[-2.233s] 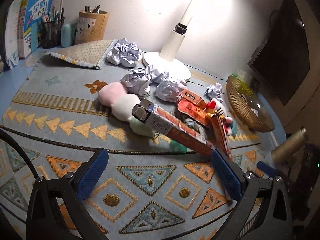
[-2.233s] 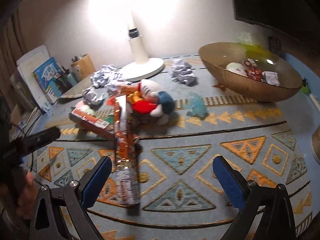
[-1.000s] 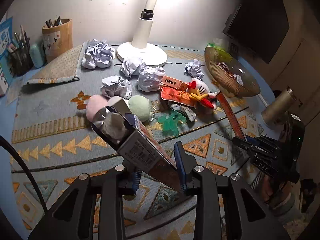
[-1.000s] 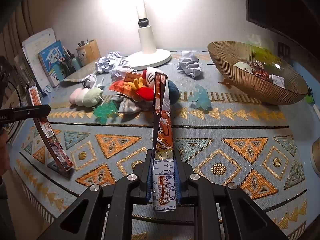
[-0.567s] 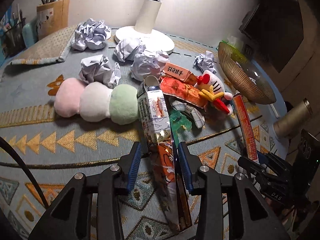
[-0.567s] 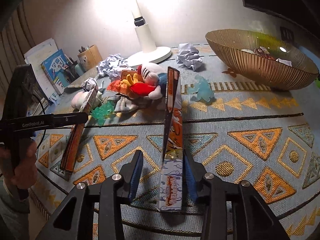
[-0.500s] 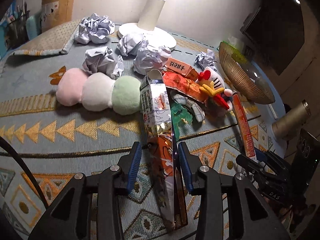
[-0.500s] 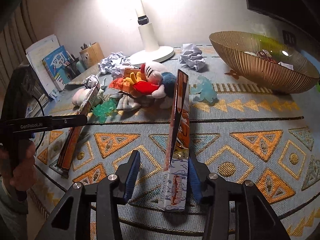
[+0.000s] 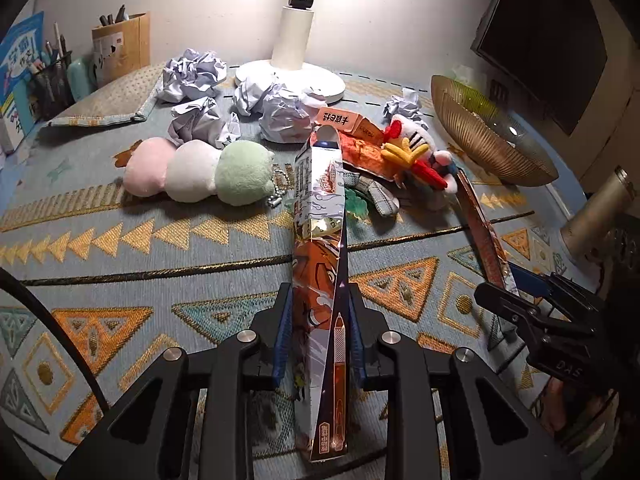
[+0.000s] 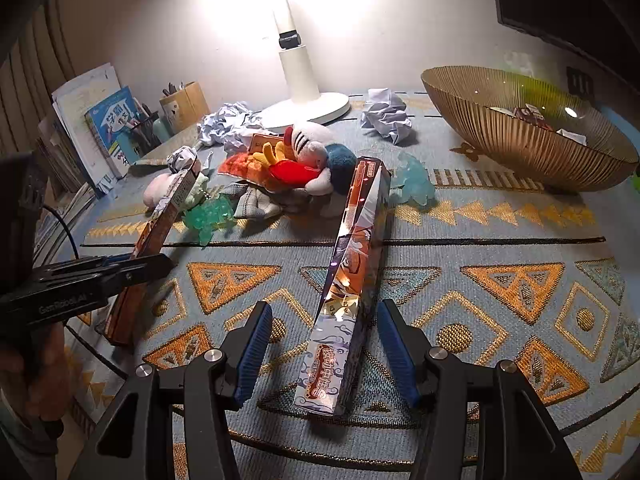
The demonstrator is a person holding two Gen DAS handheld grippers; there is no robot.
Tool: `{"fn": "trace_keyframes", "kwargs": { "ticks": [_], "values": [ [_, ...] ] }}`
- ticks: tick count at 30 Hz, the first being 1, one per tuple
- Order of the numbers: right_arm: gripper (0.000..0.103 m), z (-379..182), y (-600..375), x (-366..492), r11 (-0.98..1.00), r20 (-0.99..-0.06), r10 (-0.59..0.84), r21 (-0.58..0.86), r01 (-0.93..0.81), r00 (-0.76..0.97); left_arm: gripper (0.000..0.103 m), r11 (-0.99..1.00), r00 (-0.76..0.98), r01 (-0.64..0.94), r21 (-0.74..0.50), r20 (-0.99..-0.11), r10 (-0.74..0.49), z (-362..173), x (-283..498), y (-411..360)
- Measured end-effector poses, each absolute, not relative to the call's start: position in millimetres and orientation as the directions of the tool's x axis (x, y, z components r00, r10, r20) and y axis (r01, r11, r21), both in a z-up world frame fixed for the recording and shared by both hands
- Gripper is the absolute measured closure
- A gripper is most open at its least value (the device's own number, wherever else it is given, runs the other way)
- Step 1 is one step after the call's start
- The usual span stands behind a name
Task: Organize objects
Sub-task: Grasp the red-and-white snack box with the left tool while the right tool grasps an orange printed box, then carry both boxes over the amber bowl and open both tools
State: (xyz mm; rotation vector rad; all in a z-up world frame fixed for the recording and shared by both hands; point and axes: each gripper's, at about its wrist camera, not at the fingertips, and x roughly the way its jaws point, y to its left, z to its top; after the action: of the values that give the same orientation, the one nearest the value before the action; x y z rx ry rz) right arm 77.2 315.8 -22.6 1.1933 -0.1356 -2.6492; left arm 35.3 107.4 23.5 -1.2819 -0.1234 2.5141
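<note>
Right gripper (image 10: 324,354) fingers now spread off second pen box (image 10: 349,276), bare patterned mat (image 10: 500,292) alongside; left gripper (image 9: 319,332) fingers pinching pen box (image 9: 320,248).

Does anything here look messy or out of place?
Yes. Crumpled paper balls lie scattered around the lamp base, beside a jumbled heap of plush toys and packets; the gold bowl holds only a few things.

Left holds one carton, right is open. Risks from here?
1. Left gripper clamps the long orange-and-silver carton near one end; its far tip could sweep the green jelly toy.
2. Right gripper stands open around the matching second carton, which lies tilted on edge and may tip over.
</note>
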Motion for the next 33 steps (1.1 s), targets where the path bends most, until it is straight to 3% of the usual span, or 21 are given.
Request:
{"fn": "trace_keyframes", "kwargs": {
  "ticks": [2, 4, 10, 16, 17, 19, 23, 28, 33],
  "values": [
    [0.059, -22.6, 315.3, 77.6, -0.973, -0.727, -0.231, 0.167, 0.160, -0.647, 0.081, -0.949, -0.560, -0.237, -0.208, -0.769, 0.309, 27.3, 45.7, 101.5],
    [0.074, -22.8, 317.1, 78.4, -0.978, -0.725, -0.206, 0.156, 0.135, -0.657, 0.081, -0.945, -0.562, -0.241, -0.224, -0.762, 0.323, 28.8, 54.1, 93.7],
    [0.085, -19.2, 329.3, 97.3, -0.981, -0.727, -0.191, 0.161, 0.106, -0.659, 0.081, -0.947, -0.554, -0.207, -0.245, -0.769, 0.319, 16.5, 60.2, 79.6],
    [0.084, -2.1, 346.3, 130.0, -0.997, -0.729, -0.078, 0.042, 0.069, -0.680, 0.081, -0.949, -0.575, -0.213, -0.233, -0.755, 0.315, 14.1, 58.3, 84.0],
    [0.081, -3.9, 350.6, 128.8, -0.996, -0.739, -0.089, 0.059, 0.068, -0.668, 0.081, -0.951, -0.580, -0.217, -0.219, -0.755, 0.306, 14.3, 58.7, 86.1],
    [0.067, -7.2, 360.8, 126.2, -0.988, -0.744, -0.145, 0.141, 0.059, -0.652, 0.081, -0.953, -0.583, -0.224, -0.204, -0.755, 0.299, 14.4, 59.7, 86.7],
    [0.061, -17.1, 368.7, 117.1, -0.969, -0.751, -0.206, 0.246, 0.024, -0.627, 0.081, -0.948, -0.582, -0.225, -0.224, -0.750, 0.315, 13.9, 60.1, 82.5],
    [0.061, -16.9, 352.3, 109.9, -0.977, -0.765, -0.194, 0.210, 0.047, -0.614, 0.081, -0.950, -0.589, -0.225, -0.218, -0.746, 0.311, 13.4, 60.7, 82.9],
    [0.061, -20.0, 321.7, 103.2, -0.998, -0.773, -0.057, 0.023, 0.062, -0.631, 0.081, -0.956, -0.596, -0.227, -0.185, -0.750, 0.287, 13.1, 62.0, 87.1]
  ]
}}
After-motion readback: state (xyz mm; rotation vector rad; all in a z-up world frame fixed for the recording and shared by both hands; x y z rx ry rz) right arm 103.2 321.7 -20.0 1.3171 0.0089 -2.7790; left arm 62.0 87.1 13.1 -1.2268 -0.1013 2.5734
